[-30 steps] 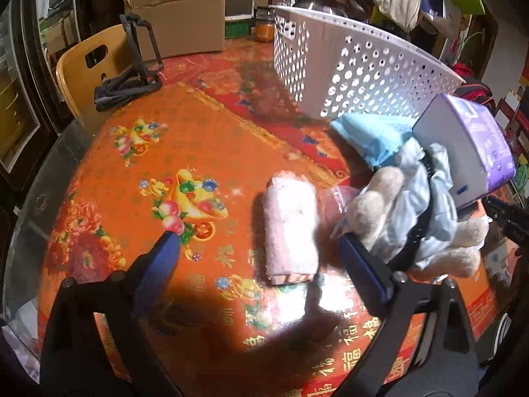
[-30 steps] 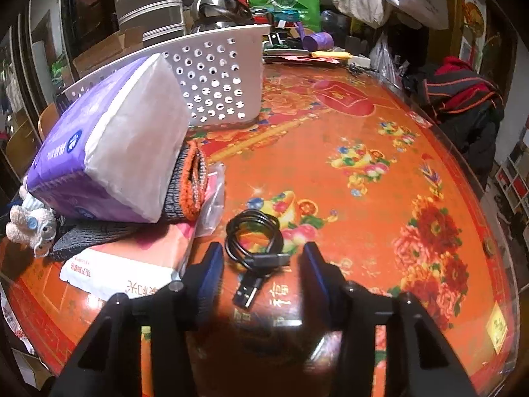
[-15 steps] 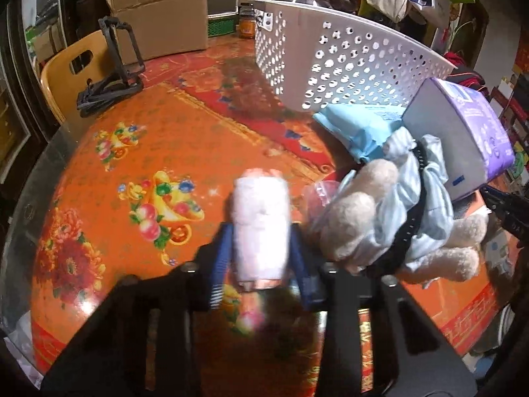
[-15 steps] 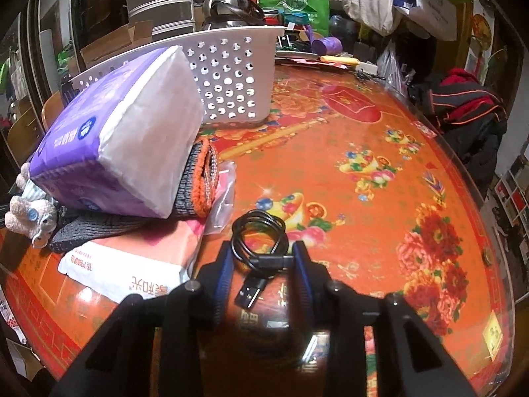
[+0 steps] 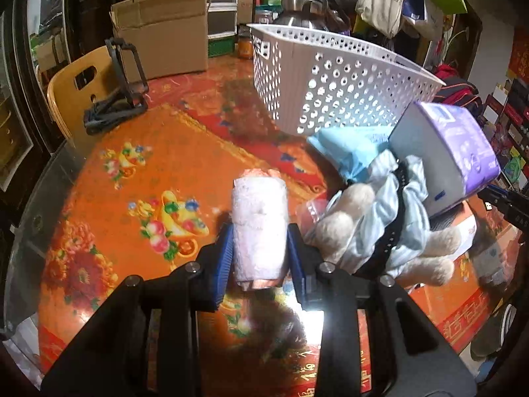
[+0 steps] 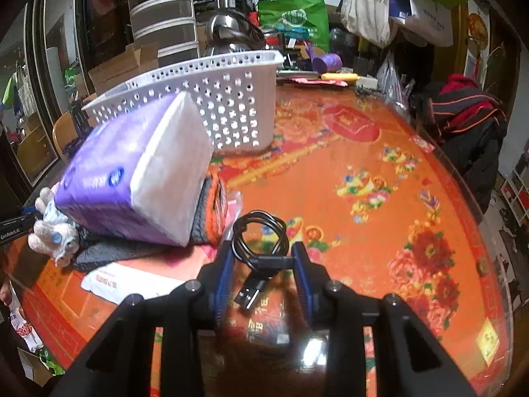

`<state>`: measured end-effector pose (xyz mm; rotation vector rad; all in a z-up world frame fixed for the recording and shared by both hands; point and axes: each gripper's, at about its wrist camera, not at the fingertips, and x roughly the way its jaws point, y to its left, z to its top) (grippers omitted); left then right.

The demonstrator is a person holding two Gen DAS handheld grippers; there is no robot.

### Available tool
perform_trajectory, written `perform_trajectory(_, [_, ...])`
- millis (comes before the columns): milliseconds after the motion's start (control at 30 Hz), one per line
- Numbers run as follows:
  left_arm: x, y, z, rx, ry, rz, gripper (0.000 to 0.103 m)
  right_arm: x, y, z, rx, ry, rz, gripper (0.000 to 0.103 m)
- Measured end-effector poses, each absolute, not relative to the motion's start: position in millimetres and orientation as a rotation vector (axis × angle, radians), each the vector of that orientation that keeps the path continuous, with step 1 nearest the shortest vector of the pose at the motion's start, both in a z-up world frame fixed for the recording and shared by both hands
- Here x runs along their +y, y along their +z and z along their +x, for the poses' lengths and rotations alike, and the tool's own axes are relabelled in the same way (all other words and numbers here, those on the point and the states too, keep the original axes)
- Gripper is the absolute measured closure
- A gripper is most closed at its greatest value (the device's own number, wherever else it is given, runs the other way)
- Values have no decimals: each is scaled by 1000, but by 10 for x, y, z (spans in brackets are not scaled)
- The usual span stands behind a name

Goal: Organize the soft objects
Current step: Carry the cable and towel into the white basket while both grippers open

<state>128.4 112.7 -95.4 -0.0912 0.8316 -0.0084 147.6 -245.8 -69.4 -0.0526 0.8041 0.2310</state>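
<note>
My left gripper [image 5: 259, 251] is shut on a rolled pink towel [image 5: 259, 228] and holds it just above the table. To its right lies a plush toy in pale blue cloth [image 5: 380, 228], a blue cloth [image 5: 347, 149] and a purple tissue pack [image 5: 446, 155]. My right gripper [image 6: 264, 261] is shut on a coiled black USB cable [image 6: 259, 236]. The white perforated basket [image 5: 330, 82] stands at the back; it also shows in the right wrist view [image 6: 224, 99].
The round table [image 6: 363, 182] has an orange flowered cover. In the right wrist view, a grey-orange knit item [image 6: 211, 208] and a white pack [image 6: 132, 278] lie under the tissue pack [image 6: 139, 172]. A yellow chair [image 5: 76, 92], black stand [image 5: 115, 99] and cardboard box [image 5: 162, 33] are far left.
Both grippers closed: the left on the pink towel, which now sits lifted between the fingers, the right on the black cable. Both views moved slightly nearer the basket.
</note>
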Motion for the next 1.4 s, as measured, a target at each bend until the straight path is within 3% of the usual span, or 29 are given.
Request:
perform_trajectory(400, [1132, -119, 1614, 726, 4, -65, 73, -2422, 20, 1937, 708, 288, -63, 69])
perform_trajectory(667, [853, 522, 2640, 759, -42, -34, 73, -1967, 429, 2931, 744, 331, -82, 69])
perform_trajectory(933, [542, 170, 3850, 1020, 26, 9, 73, -1472, 68, 3839, 957, 301, -165, 69])
perform_trajectory(1233, [451, -230, 4231, 1162, 73, 18, 73, -1147, -194, 4042, 1045, 301, -262, 69])
perform_trajectory(1400, [408, -281, 4245, 1146, 91, 46, 73, -1127, -279, 4070, 1067, 309, -270, 69])
